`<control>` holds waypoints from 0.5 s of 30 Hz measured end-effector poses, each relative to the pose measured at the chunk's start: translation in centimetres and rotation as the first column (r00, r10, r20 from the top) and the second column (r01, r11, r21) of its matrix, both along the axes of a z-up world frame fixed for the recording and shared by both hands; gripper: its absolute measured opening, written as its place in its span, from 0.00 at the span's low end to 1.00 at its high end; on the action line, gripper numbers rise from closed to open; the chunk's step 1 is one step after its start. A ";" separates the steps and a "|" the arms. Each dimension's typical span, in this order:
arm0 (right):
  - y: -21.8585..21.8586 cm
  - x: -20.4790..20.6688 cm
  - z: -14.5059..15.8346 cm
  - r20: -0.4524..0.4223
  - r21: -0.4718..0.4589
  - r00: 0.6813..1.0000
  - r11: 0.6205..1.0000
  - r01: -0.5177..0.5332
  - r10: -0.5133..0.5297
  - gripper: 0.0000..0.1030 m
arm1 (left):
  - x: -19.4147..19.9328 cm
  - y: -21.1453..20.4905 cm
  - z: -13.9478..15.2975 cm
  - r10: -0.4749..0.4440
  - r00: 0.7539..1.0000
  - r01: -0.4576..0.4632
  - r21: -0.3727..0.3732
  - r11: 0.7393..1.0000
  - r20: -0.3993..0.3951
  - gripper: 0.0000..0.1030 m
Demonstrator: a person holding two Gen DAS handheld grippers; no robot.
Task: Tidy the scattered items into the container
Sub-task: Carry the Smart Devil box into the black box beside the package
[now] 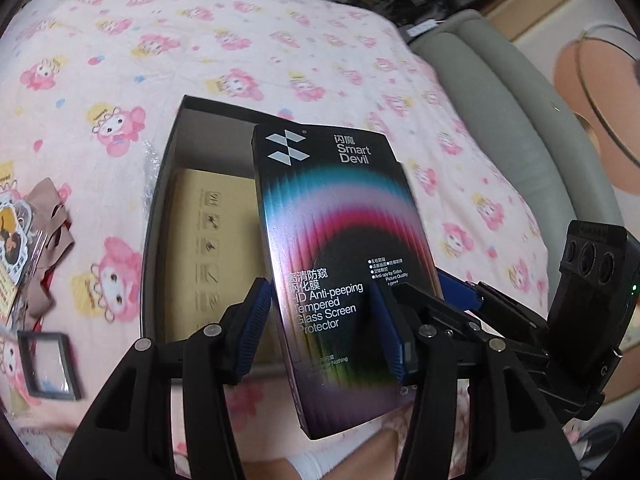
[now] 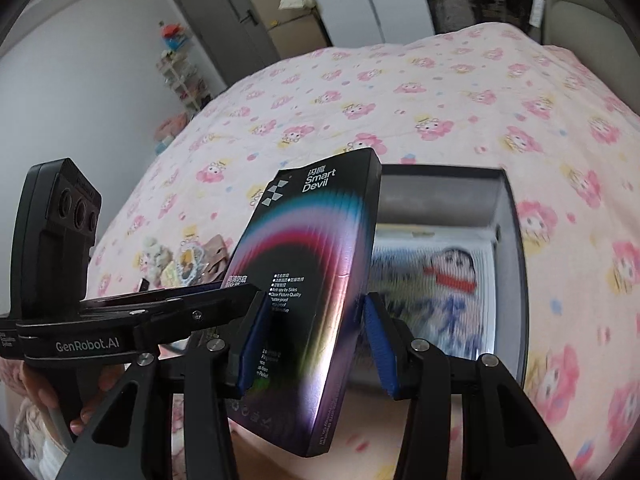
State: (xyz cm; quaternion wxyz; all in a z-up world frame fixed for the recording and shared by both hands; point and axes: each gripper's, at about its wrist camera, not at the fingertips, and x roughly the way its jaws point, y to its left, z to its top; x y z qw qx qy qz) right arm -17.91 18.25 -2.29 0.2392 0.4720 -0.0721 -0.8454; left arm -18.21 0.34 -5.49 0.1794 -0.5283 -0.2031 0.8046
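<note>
In the left wrist view, the left gripper point(image 1: 324, 320) clenches its jaws on the screen protector box point(image 1: 340, 240) above the open container point(image 1: 168, 200) on the bed point(image 1: 120, 60). In the right wrist view, the right gripper point(image 2: 316, 344) likewise grasps the box beside the container.

The open black box point(image 1: 168, 184) lay on the bed point(image 1: 120, 40), its mouth partly blocked by the screen protector box point(image 1: 340, 240); a yellow carton point(image 1: 208, 240) filled its floor. Bedspread beyond lay free.
</note>
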 end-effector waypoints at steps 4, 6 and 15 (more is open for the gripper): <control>-0.3 -3.2 -2.9 0.065 -0.018 0.997 0.999 -0.035 0.036 0.42 | -2.0 -0.2 -2.6 0.033 0.998 -0.031 -0.025 0.999 0.061 0.50; -0.3 -3.8 -4.6 0.099 -0.034 0.994 0.999 -0.036 0.039 0.42 | -2.4 0.1 -4.0 0.037 0.995 -0.033 -0.042 0.999 0.096 0.51; 1.5 -4.2 -8.6 0.224 -0.057 0.975 0.998 0.006 0.007 0.42 | -3.6 2.2 -7.2 0.021 0.986 -0.002 -0.110 0.994 0.166 0.49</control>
